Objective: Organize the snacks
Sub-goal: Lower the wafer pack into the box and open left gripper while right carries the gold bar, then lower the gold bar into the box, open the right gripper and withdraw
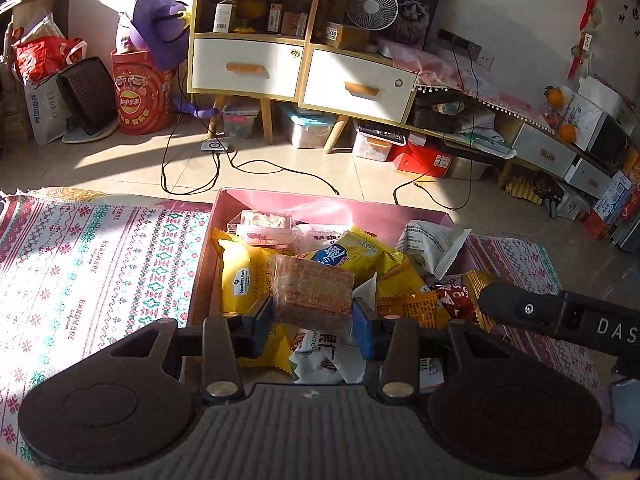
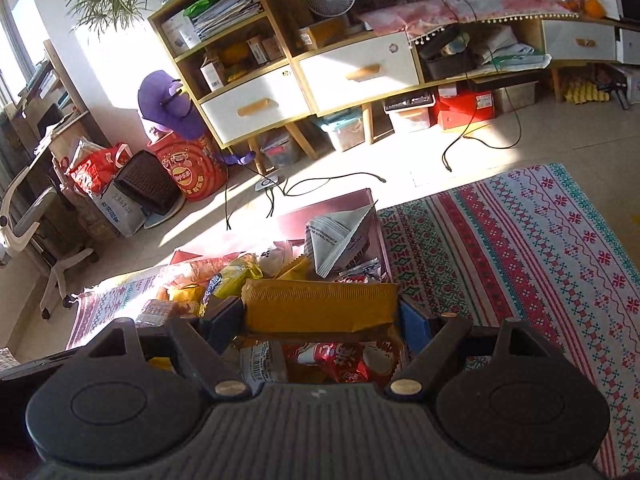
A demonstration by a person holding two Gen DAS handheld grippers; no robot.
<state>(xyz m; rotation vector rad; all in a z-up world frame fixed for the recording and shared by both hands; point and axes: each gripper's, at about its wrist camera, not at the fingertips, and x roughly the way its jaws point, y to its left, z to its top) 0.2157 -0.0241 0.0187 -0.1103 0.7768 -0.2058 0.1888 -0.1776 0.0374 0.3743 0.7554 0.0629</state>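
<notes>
A pink box (image 1: pixel 208 256) on the rug holds a loose heap of snacks. A clear-wrapped brown cake (image 1: pixel 314 290) hangs above its near side, a flat yellow packet (image 2: pixel 320 306) likewise, perhaps level, over the red wrappers (image 2: pixel 340 360).

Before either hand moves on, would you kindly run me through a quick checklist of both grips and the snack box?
1. Left gripper shut on the clear-wrapped brown snack: ok.
2. Right gripper shut on the orange packet: ok.
3. Both packets lifted fully free of the pile: cannot tell.
4. Pink box flat on the patterned mat: ok.
5. Room left in the box: not ok, snacks are heaped.
6. Grey-white packet lying inside the box: not ok, it leans over the rim.
</notes>
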